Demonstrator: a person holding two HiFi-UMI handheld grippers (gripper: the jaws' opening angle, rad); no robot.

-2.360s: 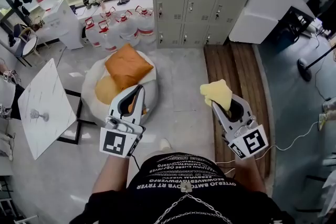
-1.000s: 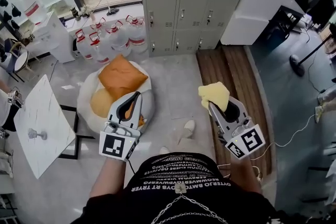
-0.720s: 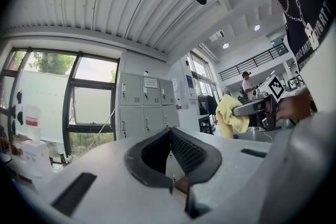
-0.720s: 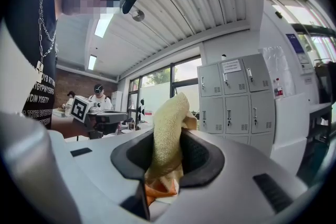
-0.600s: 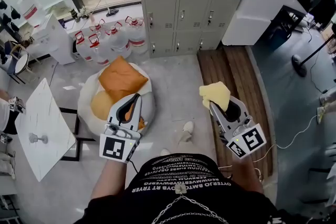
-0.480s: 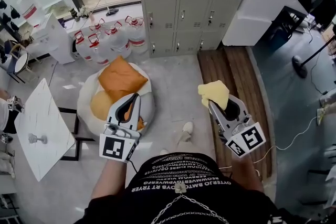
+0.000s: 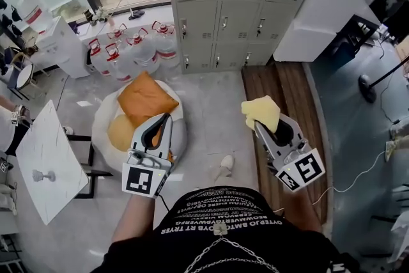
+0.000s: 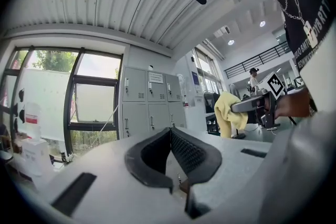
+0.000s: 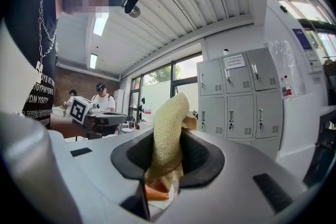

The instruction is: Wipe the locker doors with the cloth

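**Across the room from the lockers, wiping not yet begun**

Well short of the grey lockers [image 7: 239, 3], which fill the far wall in three rows of shut doors, the person stands on pale floor [image 7: 211, 99] beside a strip of wooden boards [image 7: 287, 86]. No door is being touched, so by my reading all the wiping is left, and the walk up comes first. A white beanbag [image 7: 101, 128] with an orange cushion [image 7: 144, 98] lies to the left, with water jugs [image 7: 137, 48] beyond it by the window. The yellow cloth [image 7: 261, 113] is pinched in the right gripper [image 7: 263, 126], bunched above its jaws. The left gripper [image 7: 167, 119] has its jaws pressed together on nothing.
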